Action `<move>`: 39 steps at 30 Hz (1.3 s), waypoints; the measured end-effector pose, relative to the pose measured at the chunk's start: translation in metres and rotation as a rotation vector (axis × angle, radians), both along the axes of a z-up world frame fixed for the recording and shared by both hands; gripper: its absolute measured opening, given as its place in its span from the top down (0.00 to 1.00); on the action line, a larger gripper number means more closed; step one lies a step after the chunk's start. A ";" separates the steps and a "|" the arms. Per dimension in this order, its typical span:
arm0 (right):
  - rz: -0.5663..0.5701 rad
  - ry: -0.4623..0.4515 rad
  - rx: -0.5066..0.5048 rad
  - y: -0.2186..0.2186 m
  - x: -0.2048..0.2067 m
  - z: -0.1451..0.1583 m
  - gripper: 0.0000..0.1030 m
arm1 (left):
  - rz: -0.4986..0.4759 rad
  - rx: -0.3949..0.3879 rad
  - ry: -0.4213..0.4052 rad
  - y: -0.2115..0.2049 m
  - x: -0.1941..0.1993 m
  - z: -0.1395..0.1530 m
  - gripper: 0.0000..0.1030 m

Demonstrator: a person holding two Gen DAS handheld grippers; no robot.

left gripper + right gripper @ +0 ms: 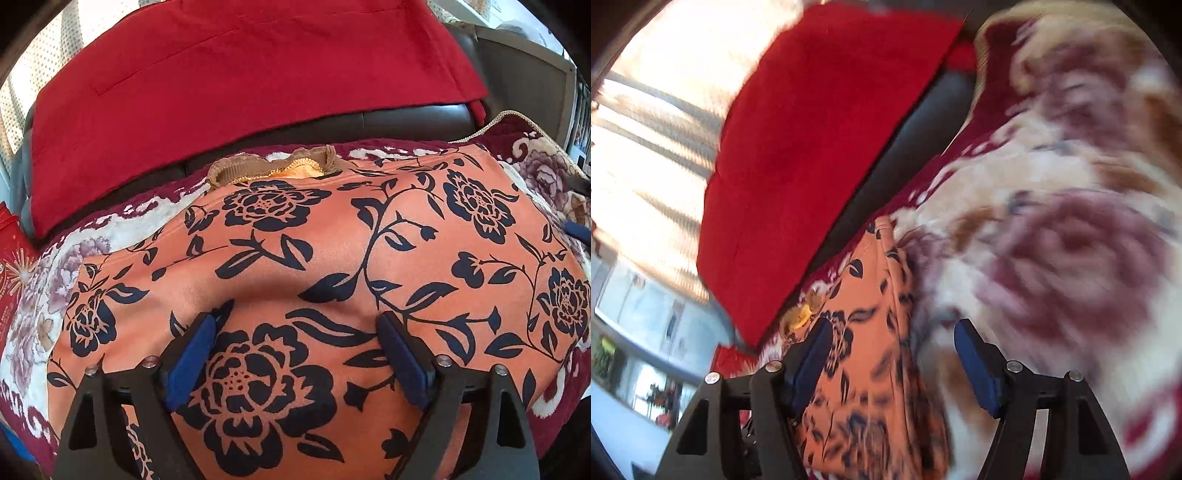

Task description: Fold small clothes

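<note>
Garment (332,258) first — an orange piece printed with dark navy flowers and vines, lying spread on a plush floral blanket (44,295) over a dark couch seat.

Nearest, left gripper (306,321): tongs spread wide, blue pads hovering over the middle of the cloth, nothing pinched between them. Whether the tips graze the fabric I cannot tell. Cloth under them looks fairly flat, one soft ridge running across just ahead of the pads.

Right gripper (892,330): tongs also apart, nothing caught between the pads. It sits over the garment's edge where orange cloth meets blanket. That view is badly smeared, so contact is not readable.

Farther along the garment: a ribbed tan band (258,168) — looks like a waistband or neck opening — with a yellow lining showing, at the far edge.

Beyond: a strip of dark leather, then a red cushion (240,85) leaning against the couch back. A red printed packet (14,266) at the left margin.

Judgement on the step: both hands seem free and between grips, choosing the next fold line. To do it well — take the near edge with both pairs at matching points, pinch only the orange cloth and not the plush pile beneath, lift evenly, and carry it toward the ribbed band so edges align. Smooth that ridge first, or it will be folded in as a crease.
</note>
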State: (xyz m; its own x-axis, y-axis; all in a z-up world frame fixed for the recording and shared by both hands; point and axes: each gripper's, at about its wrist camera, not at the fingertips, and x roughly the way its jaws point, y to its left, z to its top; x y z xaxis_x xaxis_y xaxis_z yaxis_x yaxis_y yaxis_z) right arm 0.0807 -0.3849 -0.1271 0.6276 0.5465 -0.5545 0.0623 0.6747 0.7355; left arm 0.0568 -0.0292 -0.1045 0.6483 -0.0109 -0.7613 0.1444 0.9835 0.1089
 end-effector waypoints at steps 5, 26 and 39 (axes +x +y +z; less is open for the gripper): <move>0.171 0.118 -0.079 0.033 0.088 -0.024 0.67 | 0.004 -0.004 -0.008 0.001 0.000 -0.001 0.12; 0.000 -0.047 -0.019 0.057 -0.110 0.017 0.28 | 0.061 -0.098 -0.009 0.024 -0.014 0.025 0.09; -0.134 0.049 0.126 0.054 -0.089 -0.036 0.30 | 0.118 -0.116 0.000 0.041 -0.022 0.028 0.09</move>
